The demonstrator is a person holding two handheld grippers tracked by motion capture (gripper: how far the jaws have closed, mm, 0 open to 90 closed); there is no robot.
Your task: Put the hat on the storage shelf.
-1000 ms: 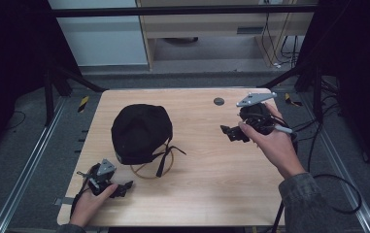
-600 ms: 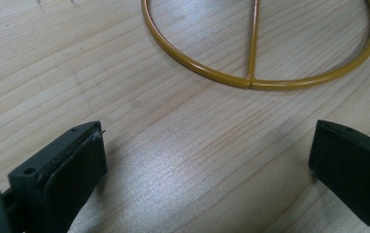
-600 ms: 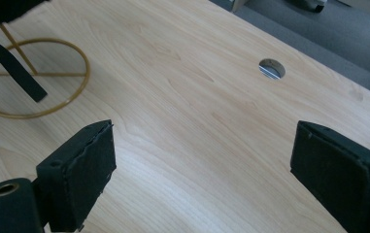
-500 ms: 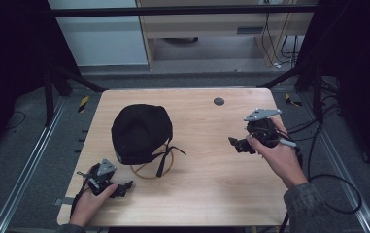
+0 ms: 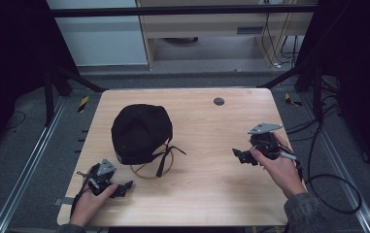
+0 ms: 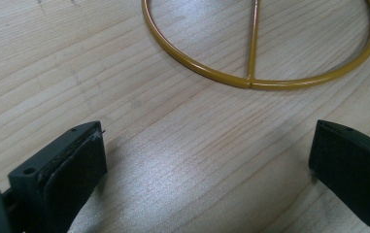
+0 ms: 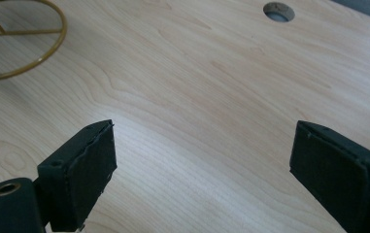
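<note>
A black cap (image 5: 141, 132) rests on a yellow wire stand, whose ring base (image 5: 149, 170) lies on the wooden table (image 5: 207, 194). Black straps hang from the cap over the ring. My left gripper (image 5: 124, 187) sits low at the table's front left, open, jaws pointing toward the ring (image 6: 265, 73) with bare wood between them. My right gripper (image 5: 238, 156) is at the right side of the table, open and empty, just above the wood; the ring (image 7: 22, 43) lies far off at its upper left.
A round grommet hole (image 5: 218, 101) sits near the table's far edge, also seen in the right gripper view as a hole (image 7: 278, 11). Metal frame rails (image 5: 37, 160) run along the left; cables (image 5: 328, 184) trail off the right edge.
My right gripper has come back toward the person and down, from the far right part of the table to its right middle. The left gripper has stayed put.
</note>
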